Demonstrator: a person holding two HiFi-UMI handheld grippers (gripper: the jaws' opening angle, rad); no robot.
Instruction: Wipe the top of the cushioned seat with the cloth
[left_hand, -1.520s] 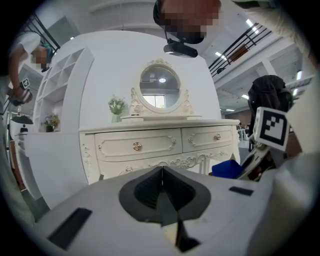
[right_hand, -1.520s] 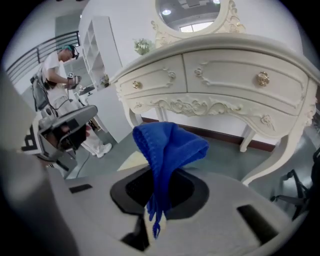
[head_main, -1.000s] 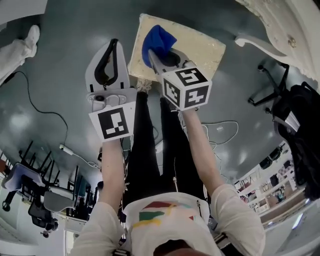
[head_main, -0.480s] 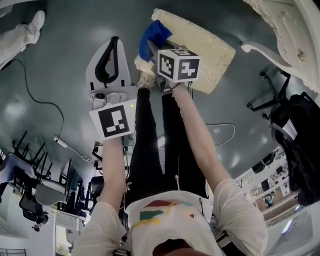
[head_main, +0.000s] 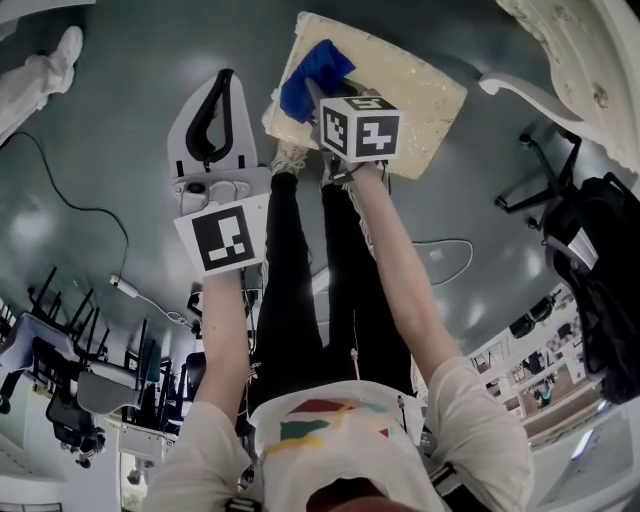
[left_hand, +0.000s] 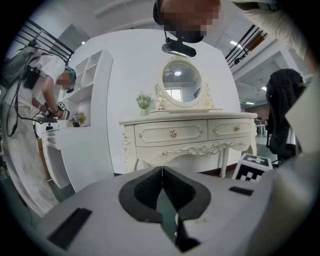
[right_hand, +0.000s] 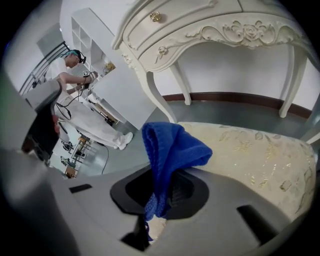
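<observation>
Cloth (head_main: 316, 72) slid onto seat (head_main: 420, 95), pointing past right tool (head_main: 312, 92).

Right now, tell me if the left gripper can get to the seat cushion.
Probably yes. The left gripper hangs shut beside the cushion, with only bare floor between them. The right gripper and cloth take up just the near corner.

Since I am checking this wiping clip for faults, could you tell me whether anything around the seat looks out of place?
Nothing stands out. The right claw grips the blue cloth over a corner of the cushioned seat, the cushion looks intact with no spill, and the left claw is shut, empty, beside the seat.
</observation>
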